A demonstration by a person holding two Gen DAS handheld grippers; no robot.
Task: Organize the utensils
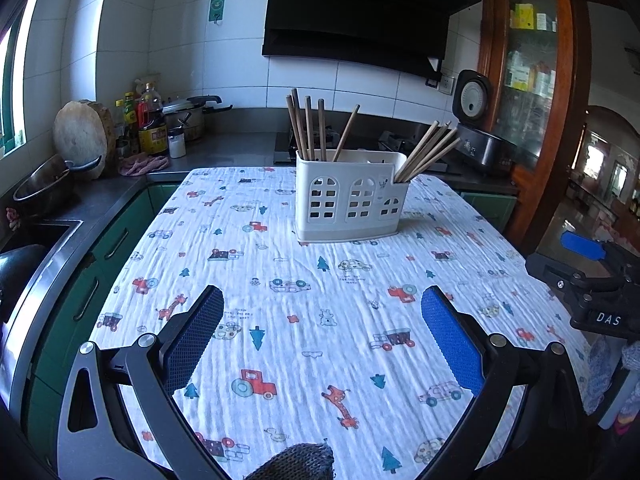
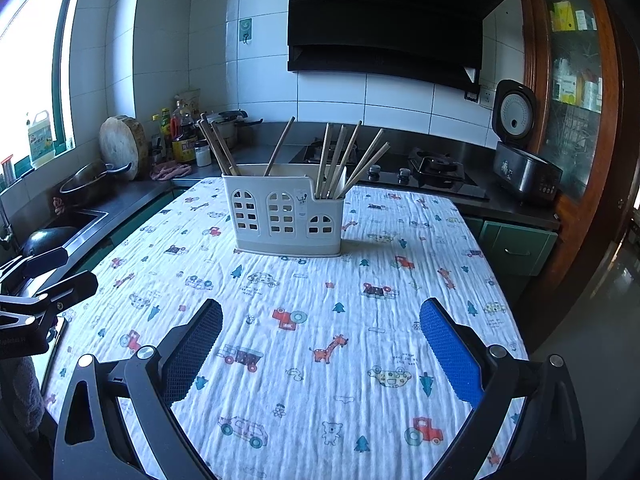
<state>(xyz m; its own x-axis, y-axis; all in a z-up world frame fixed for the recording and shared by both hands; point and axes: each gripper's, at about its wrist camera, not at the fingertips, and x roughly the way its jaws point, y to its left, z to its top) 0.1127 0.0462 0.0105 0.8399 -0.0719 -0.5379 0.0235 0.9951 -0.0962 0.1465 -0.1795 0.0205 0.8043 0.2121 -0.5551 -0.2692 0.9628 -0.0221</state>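
I see the surface [image 1: 280, 300] under its printed cloth, and toward its far end the white utensil caddy [image 1: 350, 204], standing upright, which I take as my landmark. Both tools hang well short of it, over the near part of the cloth. My left tool [image 1: 322, 340] is spread wide with nothing between its fingers; my right tool [image 2: 320, 344] is likewise wide and empty. The chopsticks [image 1: 310, 128] stand in the caddy's left compartment, nearly upright, and a second bunch of chopsticks [image 1: 430, 150] leans rightward out of its right compartment. From both tools the caddy lies straight ahead. I judge the right tool nearer that leaning bunch, whose long axis tilts up and to the right.
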